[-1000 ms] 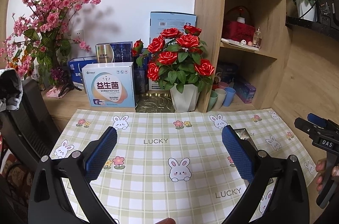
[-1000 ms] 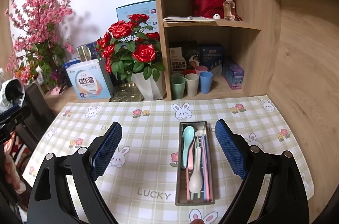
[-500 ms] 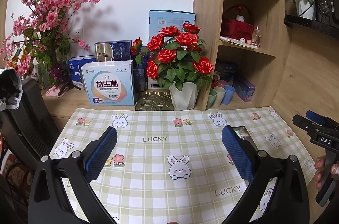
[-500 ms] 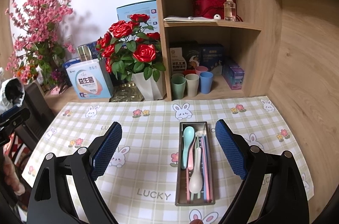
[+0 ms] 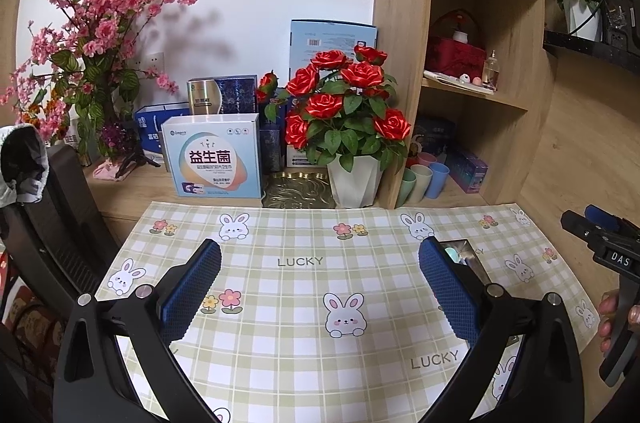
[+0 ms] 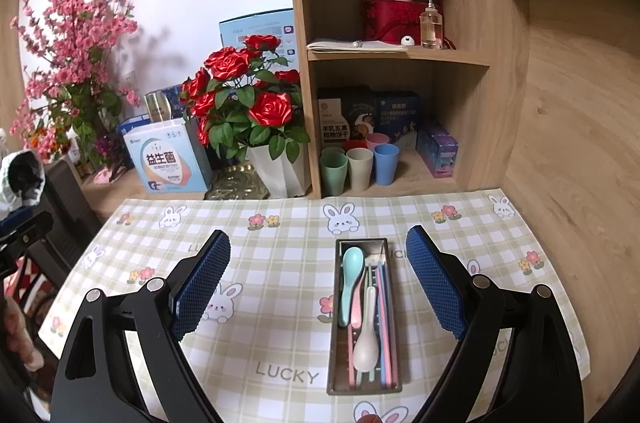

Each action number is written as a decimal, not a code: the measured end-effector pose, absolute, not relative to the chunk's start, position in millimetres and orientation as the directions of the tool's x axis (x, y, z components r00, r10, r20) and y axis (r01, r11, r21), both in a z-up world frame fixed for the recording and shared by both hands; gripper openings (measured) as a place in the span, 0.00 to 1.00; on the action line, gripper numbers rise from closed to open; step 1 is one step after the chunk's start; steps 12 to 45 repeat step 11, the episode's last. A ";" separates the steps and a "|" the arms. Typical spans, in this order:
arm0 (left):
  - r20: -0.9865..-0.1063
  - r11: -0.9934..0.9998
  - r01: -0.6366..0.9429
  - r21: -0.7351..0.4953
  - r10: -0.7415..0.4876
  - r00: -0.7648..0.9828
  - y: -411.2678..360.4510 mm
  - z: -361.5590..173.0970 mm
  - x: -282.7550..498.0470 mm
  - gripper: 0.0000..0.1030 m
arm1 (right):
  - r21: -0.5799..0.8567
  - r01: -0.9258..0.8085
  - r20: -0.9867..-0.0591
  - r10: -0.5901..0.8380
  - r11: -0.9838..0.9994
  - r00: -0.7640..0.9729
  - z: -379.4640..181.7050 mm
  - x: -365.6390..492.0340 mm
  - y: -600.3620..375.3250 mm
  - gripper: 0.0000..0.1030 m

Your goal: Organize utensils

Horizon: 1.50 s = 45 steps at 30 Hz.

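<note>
On the wooden bench (image 6: pixel 560 159) lies a checked mat (image 6: pixel 280 263) printed with rabbits, flowers and the word LUCKY, reaching back to a wooden shelf unit (image 6: pixel 472 71) and a white wall. Behind the mat stand a tall spray of pink blossoms (image 5: pixel 100 23), a pot of red roses (image 6: pixel 248 103) and a pale blue box (image 5: pixel 214 161). In the shelf's lowest bay three cups (image 6: pixel 360 167), green, cream and blue, stand side by side.

The left gripper (image 5: pixel 320 287) hovers over the bare middle of the mat, its blue pads spread wide and holding nothing. The right gripper (image 6: pixel 318 283) is likewise wide open and empty, above the mat's right half.

Between the right gripper's fingers, flat on the mat, is a narrow dark metal tray (image 6: pixel 334 343). Inside it lie a teal spoon (image 6: pixel 352 275), a white spoon (image 6: pixel 366 347) and a pink spoon (image 6: pixel 357 307), beside pink and blue chopsticks (image 6: pixel 384 323) along the tray's right side.
</note>
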<state>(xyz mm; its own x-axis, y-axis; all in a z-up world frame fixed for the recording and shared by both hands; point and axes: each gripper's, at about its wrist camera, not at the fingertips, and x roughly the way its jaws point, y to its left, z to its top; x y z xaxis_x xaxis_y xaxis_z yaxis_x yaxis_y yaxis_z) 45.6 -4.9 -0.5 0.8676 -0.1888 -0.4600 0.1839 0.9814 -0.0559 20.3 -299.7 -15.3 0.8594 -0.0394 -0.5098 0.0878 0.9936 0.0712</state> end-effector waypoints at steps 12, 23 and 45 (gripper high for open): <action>-0.462 0.985 0.160 -0.067 -0.172 0.870 3.0 1.6 42.1 0.94 | 0.067 0.072 -0.511 -0.028 0.995 0.859 -12.5 24.0 -294.2 0.84; -0.462 0.985 0.160 -0.067 -0.172 0.870 3.0 1.6 42.1 0.94 | 0.067 0.072 -0.511 -0.028 0.995 0.859 -12.5 24.0 -294.2 0.84; -0.462 0.985 0.160 -0.067 -0.172 0.870 3.0 1.6 42.1 0.94 | 0.067 0.072 -0.511 -0.028 0.995 0.859 -12.5 24.0 -294.2 0.84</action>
